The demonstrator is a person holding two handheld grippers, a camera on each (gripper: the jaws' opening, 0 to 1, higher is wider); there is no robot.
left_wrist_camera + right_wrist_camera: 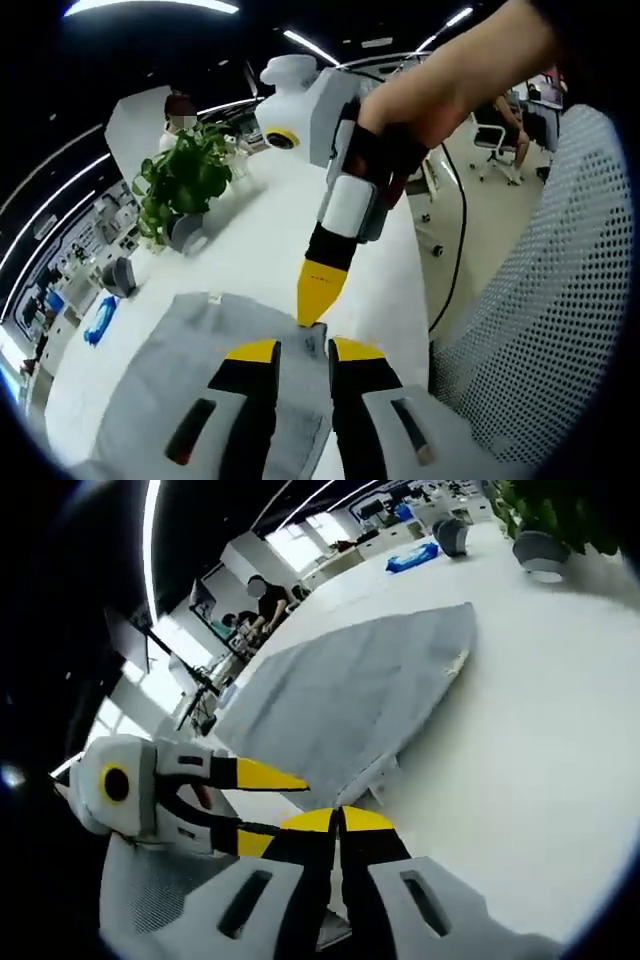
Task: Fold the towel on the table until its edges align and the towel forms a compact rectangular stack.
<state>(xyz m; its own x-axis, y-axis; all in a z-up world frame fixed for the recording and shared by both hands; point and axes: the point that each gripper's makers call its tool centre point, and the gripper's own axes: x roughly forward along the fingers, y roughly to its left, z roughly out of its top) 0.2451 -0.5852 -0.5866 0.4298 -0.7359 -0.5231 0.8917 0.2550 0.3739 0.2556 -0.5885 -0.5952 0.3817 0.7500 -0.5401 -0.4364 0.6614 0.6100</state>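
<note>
The grey towel lies spread on the white table, its near edge at both tongs. The left tongs stand parted astride that edge; the right tongs — pressed shut, seemingly pinching the hem — look set to lift it for a fold toward the potted plant.

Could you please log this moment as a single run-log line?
towel: flat, unfolded | left gripper: open at near edge | right gripper: shut on towel | table

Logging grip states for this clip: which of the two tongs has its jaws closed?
The right tongs: their yellow tips meet at the towel's near edge. The left tongs show a gap between the tips.
</note>
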